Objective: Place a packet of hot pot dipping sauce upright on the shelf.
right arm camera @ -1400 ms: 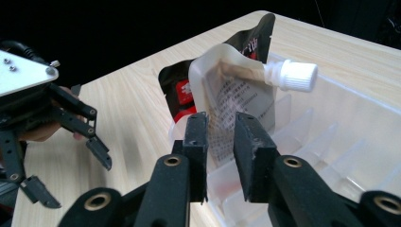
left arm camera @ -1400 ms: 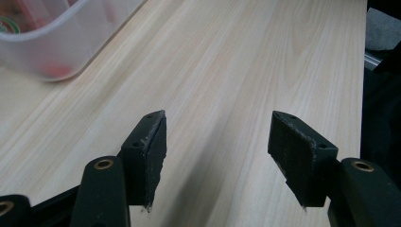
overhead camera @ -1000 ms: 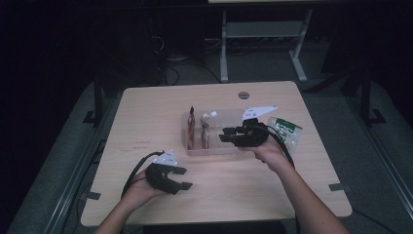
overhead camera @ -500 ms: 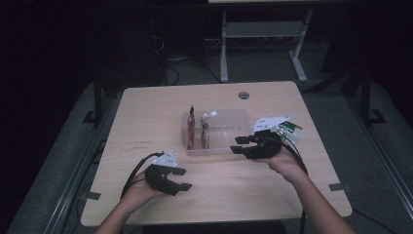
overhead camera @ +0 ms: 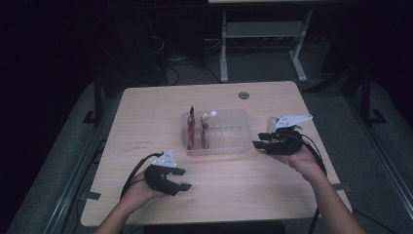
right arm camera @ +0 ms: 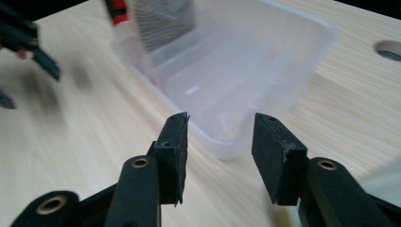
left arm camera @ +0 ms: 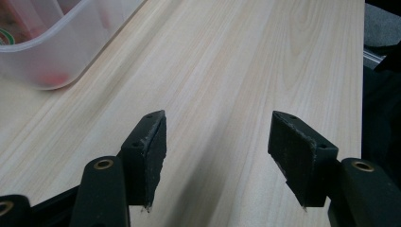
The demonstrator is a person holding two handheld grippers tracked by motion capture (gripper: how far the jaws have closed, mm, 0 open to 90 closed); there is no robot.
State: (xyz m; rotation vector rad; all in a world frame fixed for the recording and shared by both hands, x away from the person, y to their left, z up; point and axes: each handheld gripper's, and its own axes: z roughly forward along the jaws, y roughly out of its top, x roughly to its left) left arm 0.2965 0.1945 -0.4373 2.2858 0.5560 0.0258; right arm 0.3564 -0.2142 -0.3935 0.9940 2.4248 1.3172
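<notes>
A clear plastic bin (overhead camera: pixel 219 150) stands in the middle of the wooden table (overhead camera: pixel 146 112). Two upright red-brown packets (overhead camera: pixel 193 130) stand at its left end; the remaining slots look bare. My right gripper (overhead camera: pixel 258 142) hovers just off the bin's right end, pointing left at it. In the right gripper view the bin's near corner (right arm camera: pixel 222 146) lies beyond the right gripper (right arm camera: pixel 220 137). Its jaws have just been opening and nothing is between them. My left gripper (overhead camera: pixel 184 179) rests near the front left, open and empty; the left gripper (left arm camera: pixel 217 137) faces bare wood, with the bin (left arm camera: pixel 47 52) at its upper left.
A round cable hole (overhead camera: pixel 243 95) sits in the tabletop behind the bin. A pale green-and-white packet (overhead camera: pixel 272 120) peeks out behind the right gripper's plate. A white frame (overhead camera: pixel 263 34) stands on the floor beyond the table. The table's right edge (overhead camera: pixel 321 146) is close to the right hand.
The right gripper has moved from above the bin's right end out to the right and nearer the front. The left hand has stayed put.
</notes>
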